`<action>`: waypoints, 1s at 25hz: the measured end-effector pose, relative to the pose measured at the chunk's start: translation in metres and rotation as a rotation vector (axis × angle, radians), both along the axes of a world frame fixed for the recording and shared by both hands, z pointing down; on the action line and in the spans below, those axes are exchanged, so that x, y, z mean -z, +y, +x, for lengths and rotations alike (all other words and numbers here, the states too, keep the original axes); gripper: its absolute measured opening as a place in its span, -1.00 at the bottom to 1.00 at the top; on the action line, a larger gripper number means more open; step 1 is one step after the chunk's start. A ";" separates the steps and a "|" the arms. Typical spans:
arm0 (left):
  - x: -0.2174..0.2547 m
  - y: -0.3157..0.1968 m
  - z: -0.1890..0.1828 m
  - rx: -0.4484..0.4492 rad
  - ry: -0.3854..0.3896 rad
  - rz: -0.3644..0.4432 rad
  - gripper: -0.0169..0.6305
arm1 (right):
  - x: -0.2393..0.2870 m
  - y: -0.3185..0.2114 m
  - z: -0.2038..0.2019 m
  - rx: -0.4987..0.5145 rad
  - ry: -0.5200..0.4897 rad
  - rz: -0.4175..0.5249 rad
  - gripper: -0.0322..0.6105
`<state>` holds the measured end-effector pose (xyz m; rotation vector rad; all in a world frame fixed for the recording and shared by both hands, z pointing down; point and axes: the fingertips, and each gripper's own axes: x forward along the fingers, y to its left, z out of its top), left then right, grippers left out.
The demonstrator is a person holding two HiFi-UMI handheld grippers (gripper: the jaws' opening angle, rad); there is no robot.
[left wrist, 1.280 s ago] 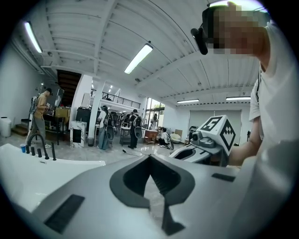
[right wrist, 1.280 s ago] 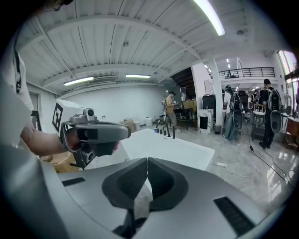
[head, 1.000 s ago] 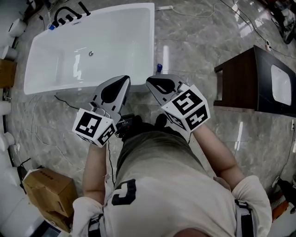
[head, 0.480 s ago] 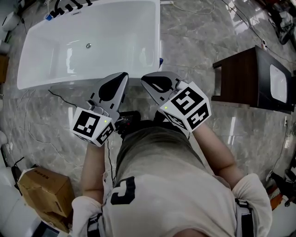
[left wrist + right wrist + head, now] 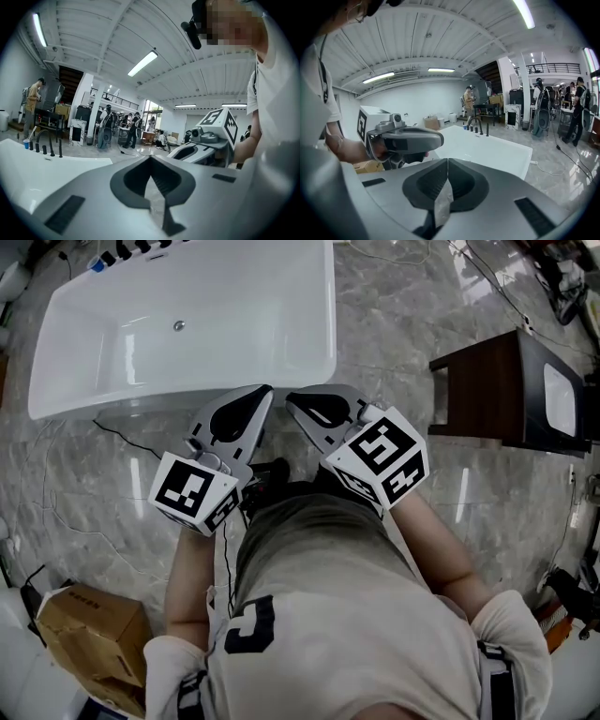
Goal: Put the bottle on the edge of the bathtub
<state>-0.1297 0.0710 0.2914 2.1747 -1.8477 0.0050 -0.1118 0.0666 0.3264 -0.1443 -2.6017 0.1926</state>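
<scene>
The white bathtub (image 5: 216,315) lies across the top of the head view, nothing inside it. No bottle shows in any view now. My left gripper (image 5: 265,390) and right gripper (image 5: 292,399) hang side by side just short of the tub's near right corner, both shut with nothing between the jaws. In the left gripper view the left gripper (image 5: 151,159) has its tips together, with the tub (image 5: 42,164) beyond at the left. In the right gripper view the right gripper (image 5: 447,161) is shut too, and the tub (image 5: 487,147) stretches ahead.
Black faucet fittings (image 5: 480,126) and a small blue item (image 5: 465,127) stand at the tub's far end. A dark wooden washstand (image 5: 506,390) is on the right, a cardboard box (image 5: 89,624) at the lower left. Cables run over the marble floor. People stand far off.
Both grippers have come a little closer to the tub's near right corner. The small blue-topped thing on the floor by that corner is now out of sight.
</scene>
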 end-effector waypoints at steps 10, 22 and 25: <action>-0.002 0.018 0.007 -0.162 0.018 0.006 -0.78 | -0.003 0.014 0.001 -0.167 0.004 -0.003 -0.81; -0.005 0.018 0.013 -0.194 0.022 0.007 -0.78 | -0.001 0.010 0.017 -0.228 0.011 -0.001 -0.81; -0.005 0.019 0.012 -0.189 0.017 0.007 -0.78 | -0.003 0.008 0.018 -0.242 0.017 -0.003 -0.81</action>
